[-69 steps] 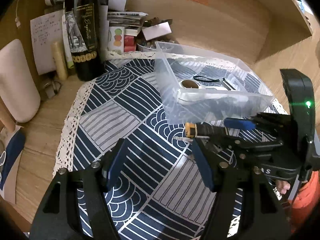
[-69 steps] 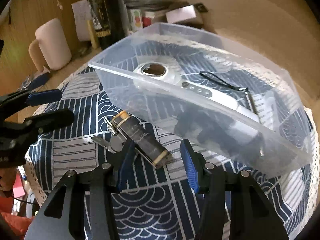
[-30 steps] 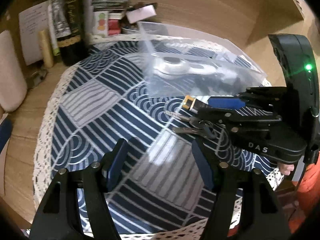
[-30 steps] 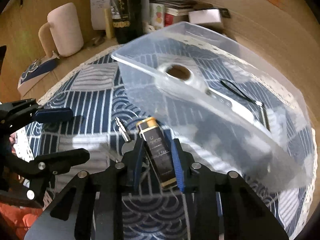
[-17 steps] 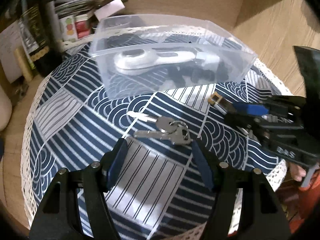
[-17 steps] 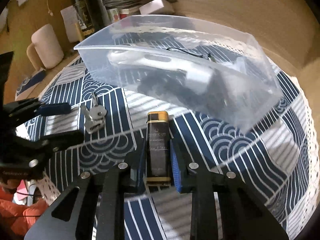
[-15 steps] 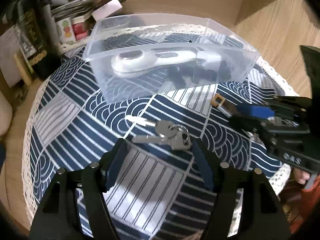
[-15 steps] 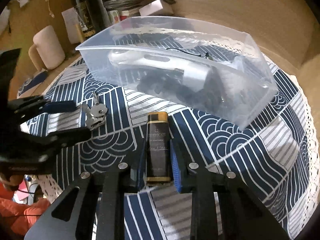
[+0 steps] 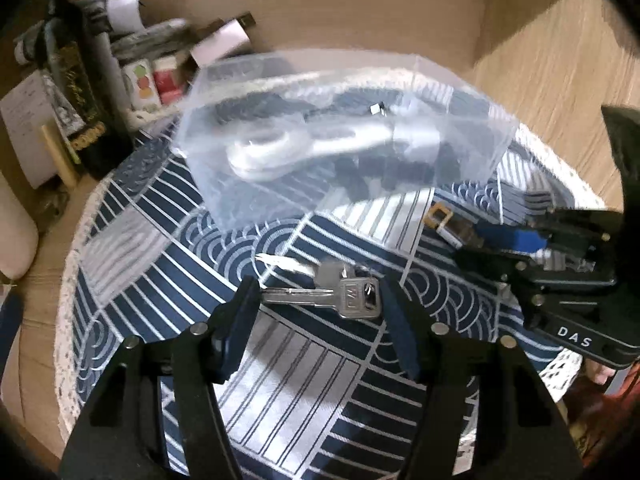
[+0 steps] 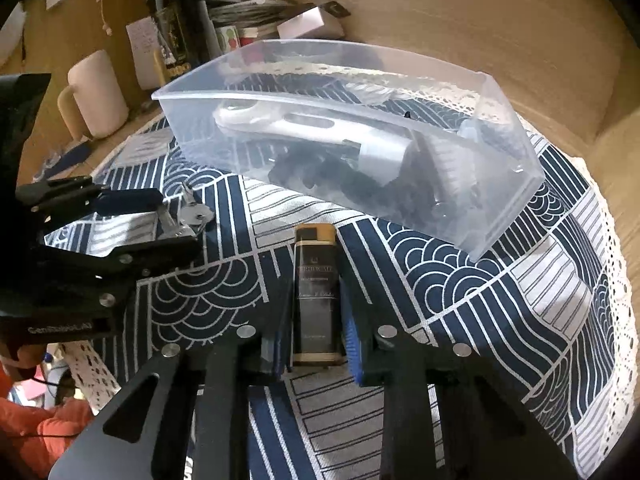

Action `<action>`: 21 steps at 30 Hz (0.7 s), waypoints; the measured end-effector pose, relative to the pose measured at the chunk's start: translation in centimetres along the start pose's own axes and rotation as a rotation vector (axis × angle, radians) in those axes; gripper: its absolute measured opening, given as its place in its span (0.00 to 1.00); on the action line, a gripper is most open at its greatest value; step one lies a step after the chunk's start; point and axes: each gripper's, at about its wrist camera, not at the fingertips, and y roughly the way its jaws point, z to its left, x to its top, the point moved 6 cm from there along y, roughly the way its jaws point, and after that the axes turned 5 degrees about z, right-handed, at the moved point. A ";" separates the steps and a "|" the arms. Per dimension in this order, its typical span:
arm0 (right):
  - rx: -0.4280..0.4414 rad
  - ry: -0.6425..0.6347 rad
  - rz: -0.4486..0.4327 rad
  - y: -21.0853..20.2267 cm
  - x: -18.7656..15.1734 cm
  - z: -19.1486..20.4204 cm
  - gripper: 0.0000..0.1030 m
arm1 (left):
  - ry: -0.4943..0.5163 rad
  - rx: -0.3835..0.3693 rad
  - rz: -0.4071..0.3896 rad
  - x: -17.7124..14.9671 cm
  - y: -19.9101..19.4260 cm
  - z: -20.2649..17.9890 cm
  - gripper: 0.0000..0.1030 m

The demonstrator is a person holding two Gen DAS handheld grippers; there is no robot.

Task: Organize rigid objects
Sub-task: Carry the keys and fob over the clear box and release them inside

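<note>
The right tool [image 10: 316, 344] clamps the black-and-gold lighter [image 10: 317, 292] lengthwise, nose toward the clear bin [image 10: 504, 216], probably for dropping in. The left tool [image 9: 320, 320] gapes wide around the keys [image 9: 340, 294] lying on the worktop [image 9: 280, 380].

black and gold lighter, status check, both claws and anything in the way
Right claw shut on black and gold lighter. Left claw open around silver keys. Clear plastic bin ahead, unobstructed.

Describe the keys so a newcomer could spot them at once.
Start at the clear plastic bin on the blue patterned cloth. In front of it, between the open left gripper's fingers, lies the bunch of keys: flat silver metal on a ring.
</note>
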 end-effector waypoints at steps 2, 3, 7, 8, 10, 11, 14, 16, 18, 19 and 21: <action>0.003 0.013 -0.021 -0.7 0.2 -0.1 0.21 | -0.010 0.002 -0.032 0.5 -1.1 0.3 0.59; 0.002 0.018 -0.040 -1.3 0.5 -0.1 0.21 | -0.011 0.004 -0.049 0.8 -1.6 0.3 0.59; -0.013 0.025 -0.112 -3.8 1.4 -0.1 0.21 | -0.014 0.013 -0.135 2.4 -4.2 0.5 0.59; -0.013 0.027 -0.132 -4.5 1.8 -0.1 0.21 | -0.015 0.011 -0.150 2.8 -4.8 0.5 0.59; -0.017 0.029 -0.176 -5.9 2.8 0.0 0.21 | -0.020 0.004 -0.184 3.7 -5.8 0.6 0.59; -0.019 0.029 -0.197 -6.6 3.2 0.0 0.21 | -0.022 0.002 -0.197 4.1 -6.2 0.6 0.59; -0.029 0.028 -0.260 -8.3 4.7 0.0 0.21 | -0.026 -0.003 -0.242 5.7 -7.4 0.5 0.59; -0.040 0.029 -0.294 -9.2 5.6 0.0 0.21 | -0.029 -0.004 -0.265 6.4 -8.0 0.5 0.59; -0.047 0.033 -0.332 -10.0 6.6 -0.2 0.21 | -0.030 -0.008 -0.288 7.3 -8.5 0.4 0.59; -0.049 0.033 -0.344 -10.1 7.0 -0.2 0.21 | -0.030 -0.010 -0.299 7.8 -8.7 0.4 0.59; -0.061 0.033 -0.363 -10.5 7.7 -0.4 0.21 | -0.030 -0.002 -0.314 8.6 -8.8 0.2 0.59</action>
